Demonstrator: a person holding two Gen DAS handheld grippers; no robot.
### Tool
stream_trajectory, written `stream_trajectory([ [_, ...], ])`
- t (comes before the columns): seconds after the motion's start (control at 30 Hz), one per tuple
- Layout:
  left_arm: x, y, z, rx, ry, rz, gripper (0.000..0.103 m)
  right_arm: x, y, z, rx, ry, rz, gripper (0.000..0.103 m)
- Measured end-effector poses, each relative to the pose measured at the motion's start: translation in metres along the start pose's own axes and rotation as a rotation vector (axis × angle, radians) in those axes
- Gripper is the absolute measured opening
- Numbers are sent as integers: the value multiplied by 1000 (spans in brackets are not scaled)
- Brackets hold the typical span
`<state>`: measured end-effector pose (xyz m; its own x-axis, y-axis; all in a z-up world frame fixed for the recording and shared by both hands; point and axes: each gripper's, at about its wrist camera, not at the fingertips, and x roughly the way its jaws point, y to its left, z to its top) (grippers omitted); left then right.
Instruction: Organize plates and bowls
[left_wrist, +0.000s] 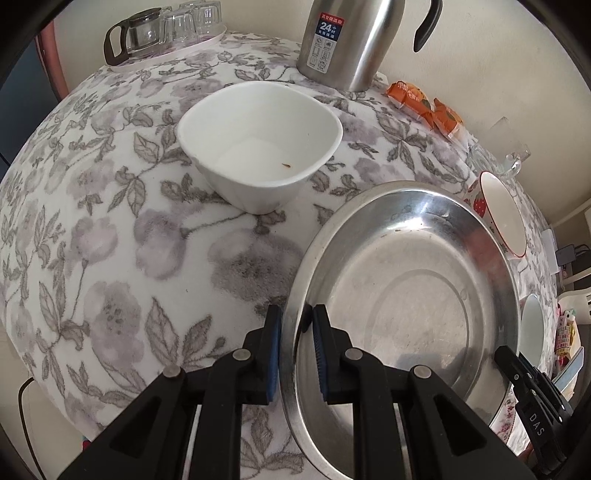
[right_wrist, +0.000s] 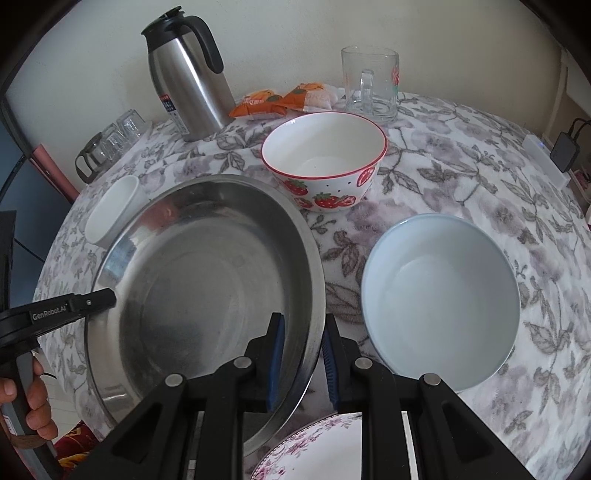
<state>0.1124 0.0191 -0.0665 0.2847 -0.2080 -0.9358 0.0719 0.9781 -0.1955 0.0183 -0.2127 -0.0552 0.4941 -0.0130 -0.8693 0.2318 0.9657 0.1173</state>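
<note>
Steel plate (right_wrist: 207, 280) sits mid-worktop, rim pinched on opposite sides by left tongs (left_wrist: 297, 354) and right tongs (right_wrist: 303, 362). Risks: thin slick rim slipping out, uneven lift tilting it, or knocking strawberry bowl (right_wrist: 325, 162) touching its far rim; flowered plate (right_wrist: 317, 446) lies under the near rim.

Open worktop (left_wrist: 110, 258) left of the steel plate (left_wrist: 406, 288); hemmed in behind by white bowl (left_wrist: 258, 147) and strawberry bowl (right_wrist: 325, 162), right by blue bowl (right_wrist: 443, 295).
</note>
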Motion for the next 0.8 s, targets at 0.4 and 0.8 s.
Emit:
stream_trajectory([
  [0.4,-2,0,0,-2,-11,10,17,4,1,0,1,10,4,22],
  [0.8,-5,5,-1,-37,-8,15,26,2,-4,1,21,34,-5,24],
])
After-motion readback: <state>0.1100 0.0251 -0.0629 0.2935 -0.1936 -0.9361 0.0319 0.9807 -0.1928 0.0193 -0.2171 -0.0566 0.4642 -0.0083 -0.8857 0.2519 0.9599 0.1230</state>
